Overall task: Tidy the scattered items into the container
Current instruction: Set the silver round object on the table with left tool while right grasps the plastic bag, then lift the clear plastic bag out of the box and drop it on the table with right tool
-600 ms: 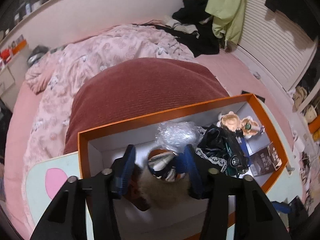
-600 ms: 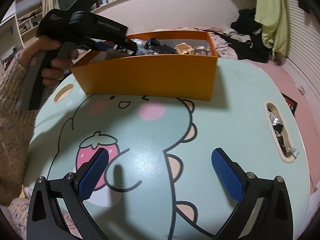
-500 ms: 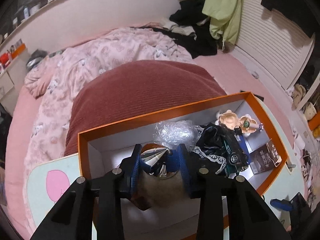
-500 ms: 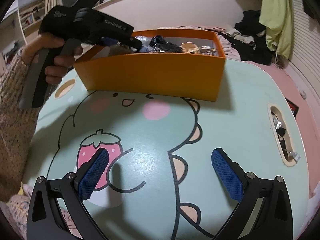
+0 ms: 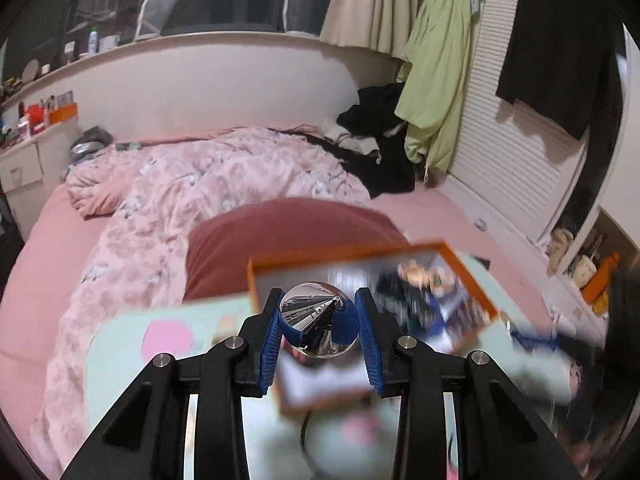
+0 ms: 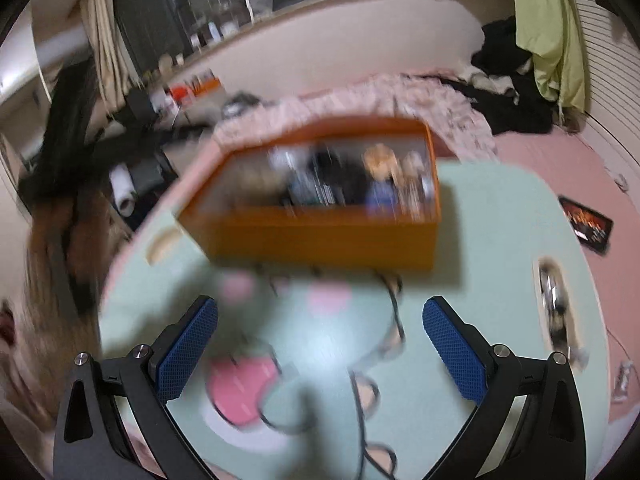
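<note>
Several items are already gathered in the orange box (image 6: 320,236) on the green counter (image 6: 492,240). A shiny silver cone-shaped object (image 5: 318,320) is pinched by the left tool (image 5: 318,334), apparently just above the box. The right tool (image 6: 320,344) is spread wide, nothing between.

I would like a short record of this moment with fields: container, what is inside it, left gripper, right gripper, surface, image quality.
container: orange box, open top, standing on the table
contents: mixed small items, blurred; a doll-like figure shows
left gripper: closed on a shiny silver cone-shaped object
right gripper: open, nothing between its pads, over the table
surface: mint-green table with a cartoon print
image quality: box and table smeared by motion blur
</note>
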